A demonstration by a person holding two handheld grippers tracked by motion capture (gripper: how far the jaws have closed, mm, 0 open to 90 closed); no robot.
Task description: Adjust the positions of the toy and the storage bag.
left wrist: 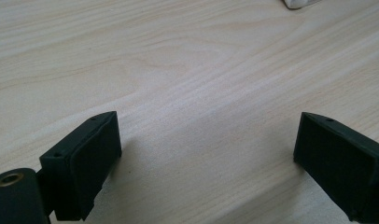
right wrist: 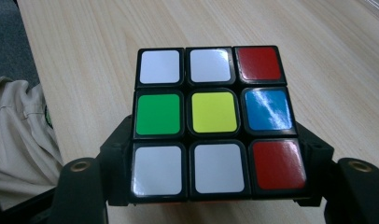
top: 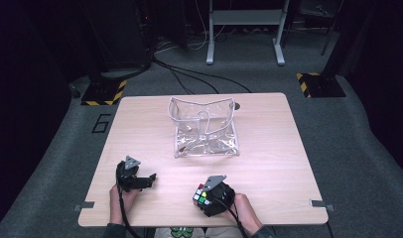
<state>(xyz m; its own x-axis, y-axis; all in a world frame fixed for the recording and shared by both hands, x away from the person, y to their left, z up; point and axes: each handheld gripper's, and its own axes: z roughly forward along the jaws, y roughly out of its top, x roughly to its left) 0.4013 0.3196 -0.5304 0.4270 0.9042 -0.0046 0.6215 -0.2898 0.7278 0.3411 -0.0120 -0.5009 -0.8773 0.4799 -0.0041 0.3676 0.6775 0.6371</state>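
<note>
Sitting at the middle of things is the pale wooden table, and everything else reads off it. Off its far left corner, on grey carpet, there's a black base with yellow-and-black hazard stripes, and dark cables snake across the floor beyond the far edge. On the table's near left, the left gripper rests in a hand, its jaws spread wide over bare wood grain, nothing between them. At the table's centre, toward the far side, sits a clear plastic pouch, open at the top. Behind the table's far edge, two white frame legs stand on the floor. On the near edge, right of middle, the right gripper is clamped on a puzzle cube, jaws pressing its two sides; the facing side shows white, red, green, yellow and blue squares. Off the far right corner lies a second striped base.
</note>
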